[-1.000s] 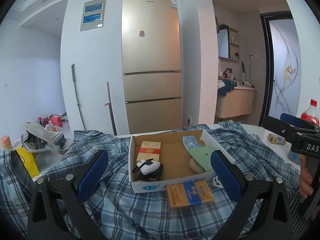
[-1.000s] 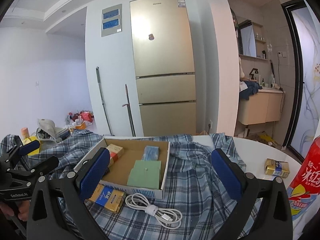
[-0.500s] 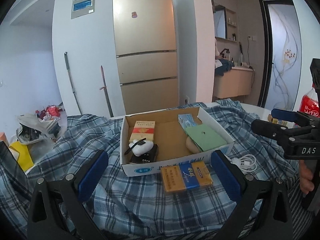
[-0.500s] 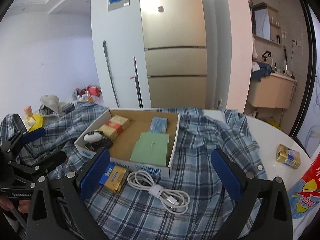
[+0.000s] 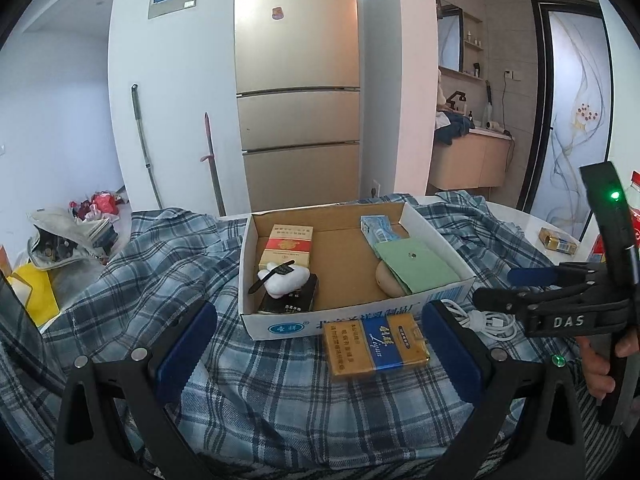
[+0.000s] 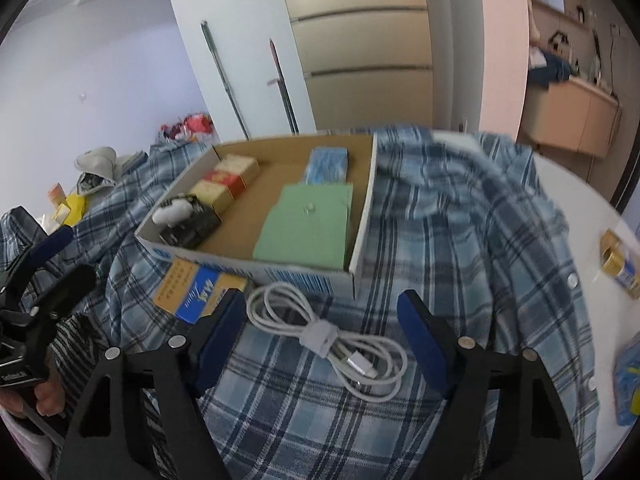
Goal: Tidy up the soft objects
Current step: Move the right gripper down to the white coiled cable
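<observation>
Both grippers stand wide open with nothing between their fingers. Nearest the right gripper (image 6: 320,332), the coiled white cable (image 6: 328,336) lies on the plaid shirt (image 6: 460,240), dead ahead at 12 o'clock and between the blue pads, so I judge this hand the nearer one for it. Its long axis runs from about 10 o'clock to 4 o'clock across the gap, a white strap cinching the loops at the middle and the metal plug end toward 4 o'clock. It looks limp and loosely looped, likely to sag if lifted by one strand.

Ahead of the left gripper (image 5: 316,348), a yellow-and-blue carton (image 5: 376,344) lies flat at 12 o'clock, touching the front wall of the cardboard box (image 5: 280,326). Farther on, inside the box, a green pouch (image 6: 308,224) rests at 1 o'clock along the right wall.
</observation>
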